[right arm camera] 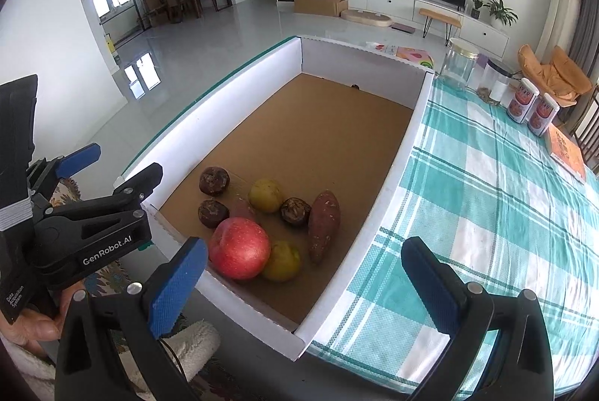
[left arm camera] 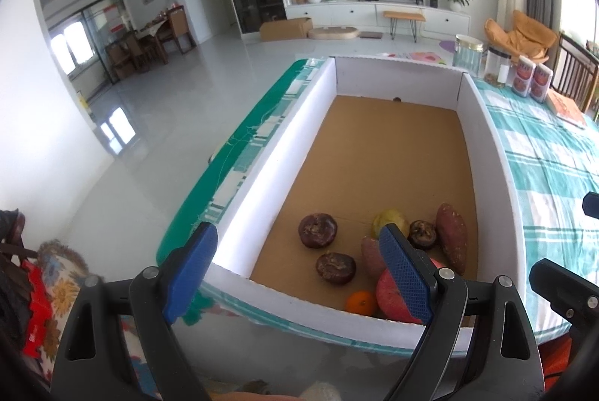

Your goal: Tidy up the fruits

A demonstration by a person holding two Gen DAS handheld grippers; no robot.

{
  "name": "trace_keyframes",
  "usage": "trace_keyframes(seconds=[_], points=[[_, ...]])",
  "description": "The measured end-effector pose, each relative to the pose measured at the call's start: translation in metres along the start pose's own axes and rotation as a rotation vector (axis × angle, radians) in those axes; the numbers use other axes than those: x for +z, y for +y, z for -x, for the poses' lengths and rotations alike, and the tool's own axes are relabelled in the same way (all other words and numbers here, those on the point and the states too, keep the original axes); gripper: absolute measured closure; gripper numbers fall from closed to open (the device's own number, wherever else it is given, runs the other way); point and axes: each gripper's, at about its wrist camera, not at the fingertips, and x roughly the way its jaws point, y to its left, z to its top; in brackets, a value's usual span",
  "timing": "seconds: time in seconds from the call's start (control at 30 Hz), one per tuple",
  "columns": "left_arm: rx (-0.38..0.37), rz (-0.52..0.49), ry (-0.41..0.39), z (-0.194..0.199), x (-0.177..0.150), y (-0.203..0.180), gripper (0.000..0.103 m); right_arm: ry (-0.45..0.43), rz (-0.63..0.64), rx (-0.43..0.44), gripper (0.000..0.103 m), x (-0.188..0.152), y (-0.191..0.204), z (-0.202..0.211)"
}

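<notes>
Left wrist view: left gripper (left arm camera: 299,262) hovering with jaws spread wide and empty, straddling the near left wall of the cardboard box (left arm camera: 490,154), one blue pad outside the box and the other over the fruit. Sitting on the checked bench (left arm camera: 554,154), with the fruit bunched at its near end: two dark shrivelled fruits (left arm camera: 318,229), a third dark one (left arm camera: 422,233), a yellow fruit (left arm camera: 389,218) half hidden behind the pad, a sweet potato (left arm camera: 451,232), a small orange (left arm camera: 361,302) and a red apple (left arm camera: 391,296) tucked by the near wall. Right wrist view: right gripper (right arm camera: 303,283) likewise hanging spread and empty, straddling the near right corner of the box, left gripper showing at the left edge in a person's hand (right arm camera: 33,320). Showing the pile more plainly here: apple (right arm camera: 239,249) nearest, touching a yellow-green fruit (right arm camera: 282,260) beside it, sweet potato (right arm camera: 324,223) lying lengthwise just beyond, another yellow fruit (right arm camera: 266,195) further in. Judging the apple firm, smooth and fairly heavy, best taken across its widest middle; the dark fruits looking soft and bruisable, wanting a gentle squeeze; the sweet potato stiff and rough, best gripped across its thick midsection.
</notes>
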Motion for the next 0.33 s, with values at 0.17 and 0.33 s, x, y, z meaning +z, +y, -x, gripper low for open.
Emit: trace_keyframes(seconds=[0.17,0.33], points=[[-0.021,0.003,0.007,-0.0002,-0.0013,-0.0018,0.013,0.000,0.001,0.002,0.001,-0.0002,-0.0001,-0.0002],[-0.051,0.006,0.016,0.0005,-0.0043,-0.0035,0.013,0.002,-0.001,0.010,0.001,-0.0008,0.0006,0.0003]])
